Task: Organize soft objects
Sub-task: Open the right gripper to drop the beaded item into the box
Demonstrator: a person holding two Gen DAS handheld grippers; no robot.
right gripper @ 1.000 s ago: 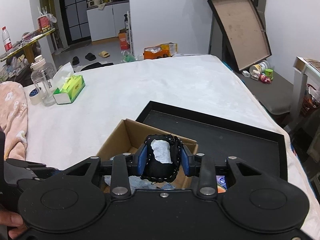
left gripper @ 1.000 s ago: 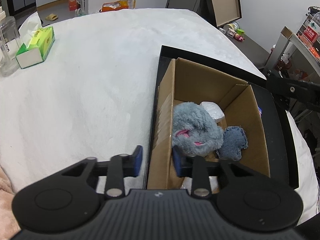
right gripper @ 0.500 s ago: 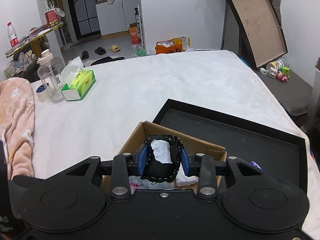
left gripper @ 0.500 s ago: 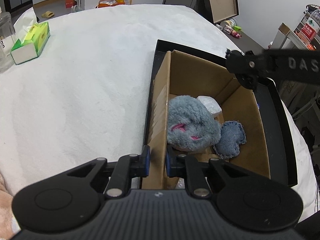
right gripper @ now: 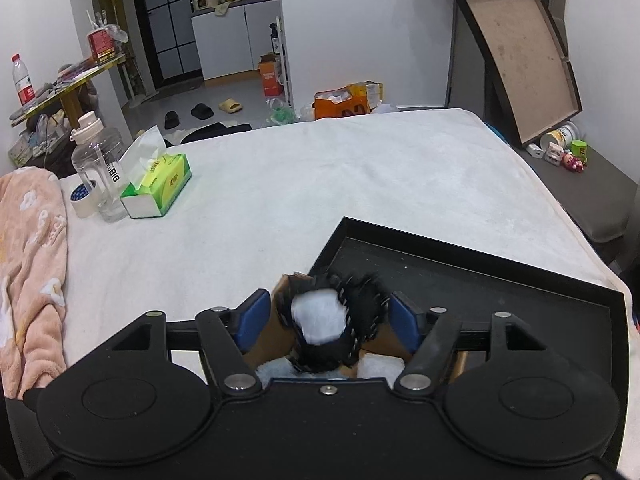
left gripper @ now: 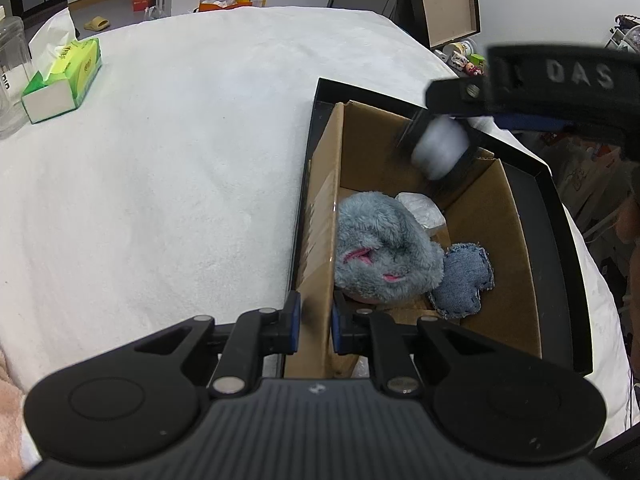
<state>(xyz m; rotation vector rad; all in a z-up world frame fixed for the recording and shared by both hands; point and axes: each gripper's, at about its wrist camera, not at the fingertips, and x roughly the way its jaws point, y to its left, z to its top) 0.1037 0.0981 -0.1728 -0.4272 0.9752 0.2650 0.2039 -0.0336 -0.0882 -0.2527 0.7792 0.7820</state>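
Left gripper (left gripper: 312,322): fingers clamped on the near-left wall of the cardboard box (left gripper: 320,240). Box sits in a black tray (left gripper: 560,208) on the white bed (left gripper: 180,160). Inside the box: grey plush toy (left gripper: 384,248), denim piece (left gripper: 464,280) touching it, white bundle (left gripper: 424,208) behind. Right gripper (right gripper: 328,316): fingers spread apart, black-and-white soft toy (right gripper: 328,328) between them above the box, blurred; contact with the fingers cannot be told.

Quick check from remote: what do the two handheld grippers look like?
Both the left gripper and the right gripper are matte black, with two round discs, silver rivets on angled linkage bars, and blue-padded jaws. White "DAS" lettering marks the right one's side. No cables or sleeves visible.
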